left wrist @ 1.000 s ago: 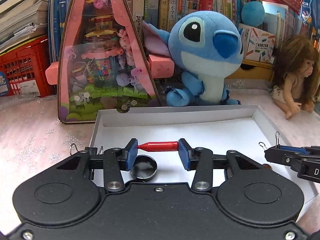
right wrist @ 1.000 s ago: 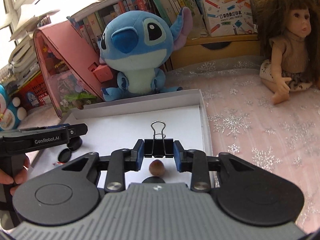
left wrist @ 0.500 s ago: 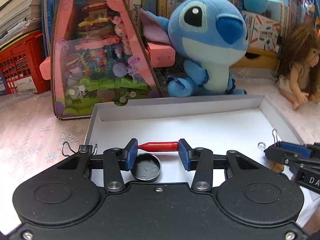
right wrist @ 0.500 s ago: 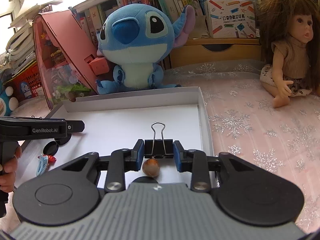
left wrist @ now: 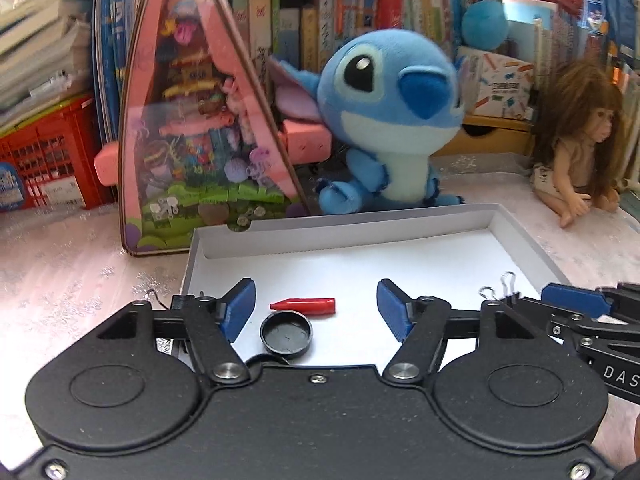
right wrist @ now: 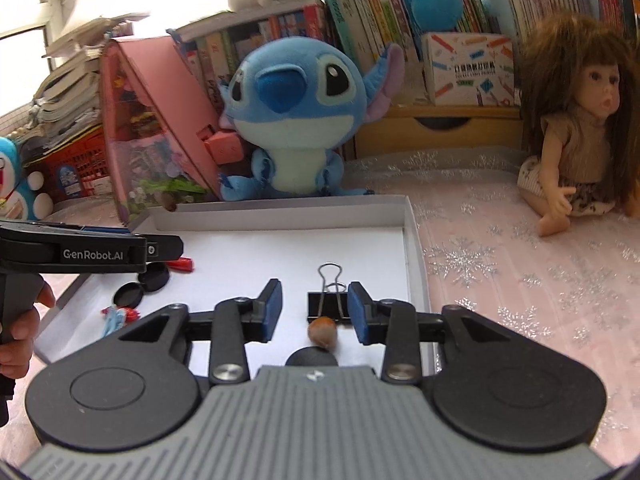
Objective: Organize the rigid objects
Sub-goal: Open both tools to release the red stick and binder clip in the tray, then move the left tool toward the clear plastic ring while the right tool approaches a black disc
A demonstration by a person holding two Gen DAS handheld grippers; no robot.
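The red pen cap [left wrist: 303, 305] lies flat on the white floor of the shallow cardboard box lid [left wrist: 520, 236], between the spread blue pads of my left gripper [left wrist: 316, 308] and touching neither. A round black lid [left wrist: 285, 332] sits just beside it on the near side. My left gripper is wide apart and holds nothing.

My right gripper [right wrist: 314, 307] is also spread. The black binder clip [right wrist: 327, 305] stands on the box floor between its pads, with its wire handles pointing away from me. It sits close to the right-hand pad; I cannot tell whether they touch. A small brown nut-like object [right wrist: 322, 330] lies against the clip's near edge.

Toward the box's left side are a second black lid [right wrist: 128, 295] and a small blue-and-red clip [right wrist: 117, 316].

The box rests on a pink cloth with silver snowflakes [right wrist: 520, 280]. Behind it stand a blue Stitch plush [left wrist: 394, 120], a pink triangular toy house [left wrist: 200, 132], and a long-haired doll [right wrist: 580, 128], in front of a full bookshelf [right wrist: 380, 4].
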